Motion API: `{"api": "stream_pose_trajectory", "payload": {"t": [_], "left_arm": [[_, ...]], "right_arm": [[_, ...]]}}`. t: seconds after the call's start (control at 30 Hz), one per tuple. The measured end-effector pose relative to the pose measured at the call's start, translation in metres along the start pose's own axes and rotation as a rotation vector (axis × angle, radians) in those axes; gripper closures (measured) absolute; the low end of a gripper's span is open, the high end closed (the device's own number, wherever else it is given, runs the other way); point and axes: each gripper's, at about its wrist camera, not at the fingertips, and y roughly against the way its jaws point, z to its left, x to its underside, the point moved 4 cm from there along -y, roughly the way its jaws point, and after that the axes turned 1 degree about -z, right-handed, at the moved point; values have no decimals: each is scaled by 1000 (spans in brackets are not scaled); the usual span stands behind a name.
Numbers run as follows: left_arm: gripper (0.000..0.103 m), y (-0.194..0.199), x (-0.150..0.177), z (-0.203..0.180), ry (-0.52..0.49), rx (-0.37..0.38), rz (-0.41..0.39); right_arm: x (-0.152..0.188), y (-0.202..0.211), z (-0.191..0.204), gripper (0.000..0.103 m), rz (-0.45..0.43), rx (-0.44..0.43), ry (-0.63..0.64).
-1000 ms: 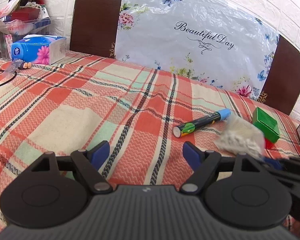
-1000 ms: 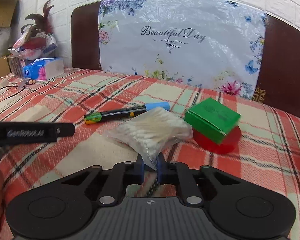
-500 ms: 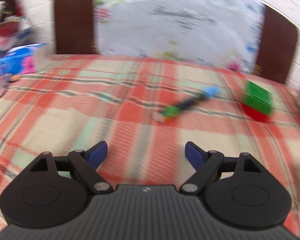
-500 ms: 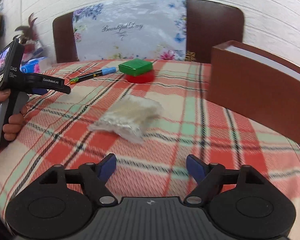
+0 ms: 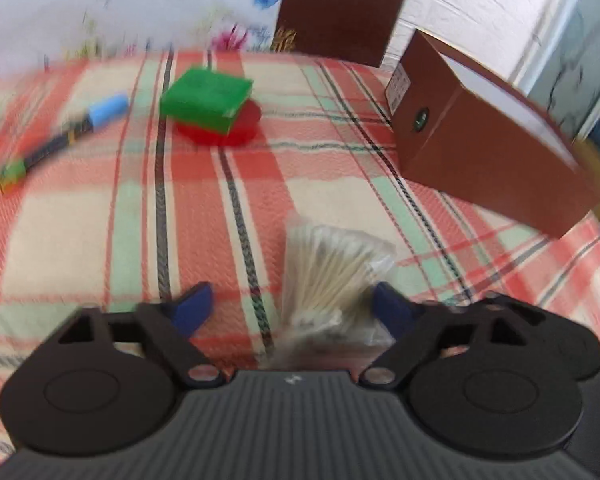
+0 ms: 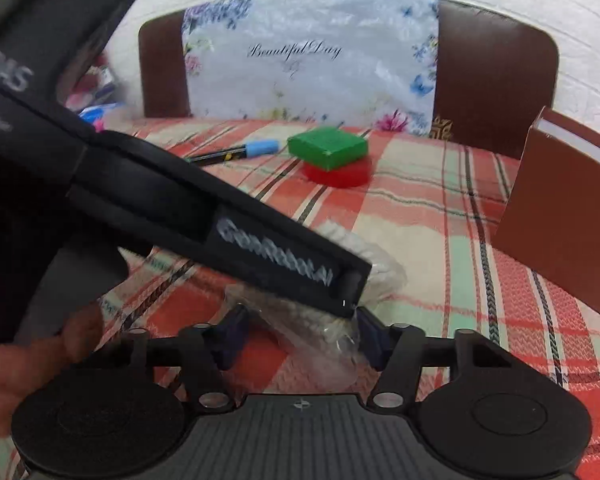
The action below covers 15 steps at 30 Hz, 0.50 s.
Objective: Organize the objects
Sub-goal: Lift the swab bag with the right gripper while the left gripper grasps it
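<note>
A clear bag of cotton swabs [image 5: 332,276] lies on the plaid tablecloth [image 5: 100,224] between the jaws of my open left gripper [image 5: 288,312]. In the right wrist view the same bag [image 6: 332,320] lies between the jaws of my open right gripper [image 6: 300,338], with the left gripper's body [image 6: 228,224] crossing above it. A marker with a blue cap [image 5: 60,140] and a green box [image 5: 206,98] on a red disc [image 5: 240,132] lie farther back.
A brown open box [image 5: 488,148] stands at the right, also in the right wrist view [image 6: 572,196]. Brown chairs with a floral cover [image 6: 308,64] line the far edge. A tissue pack [image 6: 96,114] sits far left.
The right gripper let go of the swab bag and it now lies on the cloth. My left gripper swung right and came over the bag. Both grippers now straddle it.
</note>
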Motion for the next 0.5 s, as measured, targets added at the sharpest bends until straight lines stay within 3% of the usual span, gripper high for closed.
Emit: {"api": "stream_pose_trajectory", "payload": {"t": [0.03, 0.13, 0.3, 0.5], "left_arm": [[61, 3, -2, -5, 4, 56, 12], [62, 11, -16, -18, -11, 68, 3], [62, 31, -60, -67, -105, 127, -138], [61, -3, -117, -129, -207, 192, -177]], "right_arm": [[-1, 2, -2, 64, -10, 12, -3], [-7, 18, -12, 67, -90, 46, -15], [-33, 52, -41, 67, -286, 216, 39], [-59, 58, -119, 67, -345, 328, -23]]}}
